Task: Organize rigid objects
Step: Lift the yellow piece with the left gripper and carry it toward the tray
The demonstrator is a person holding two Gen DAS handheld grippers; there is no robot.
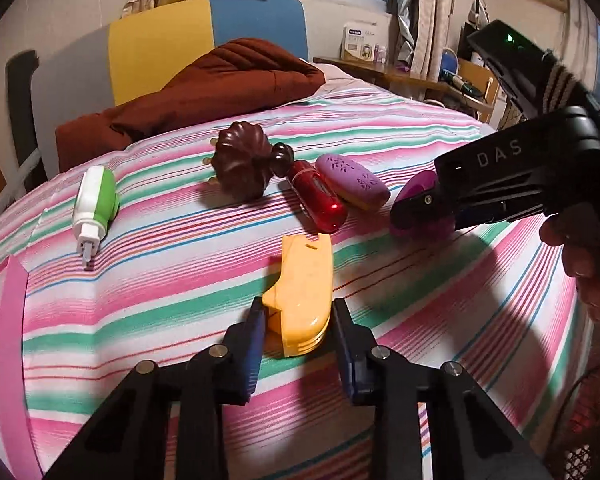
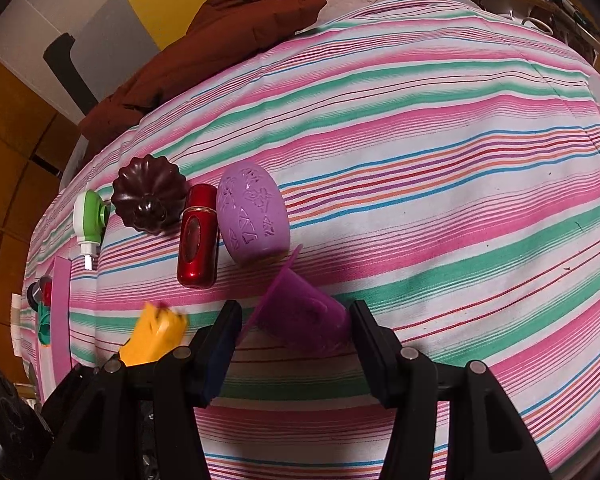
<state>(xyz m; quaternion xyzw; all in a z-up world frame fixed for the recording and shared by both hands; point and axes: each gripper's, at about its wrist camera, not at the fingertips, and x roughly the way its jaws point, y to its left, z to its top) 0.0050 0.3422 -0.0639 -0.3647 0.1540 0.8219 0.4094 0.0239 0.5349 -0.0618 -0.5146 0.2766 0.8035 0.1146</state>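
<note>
My left gripper (image 1: 298, 322) is clamped on the near end of the yellow case (image 1: 300, 292), so it could pivot and slip out if I lift fast. It's glossy, hard plastic, lying on the striped bedsheet (image 1: 380, 280) just short of the red capsule (image 1: 318, 196), while my right gripper (image 2: 296, 328) straddles the purple cup (image 2: 304, 312) and I can't tell whether the pads bite

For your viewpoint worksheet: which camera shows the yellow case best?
The left wrist view: the yellow case lies sharp and whole between the left gripper fingers. The right wrist view catches only its blurred end near the lower left.
</note>
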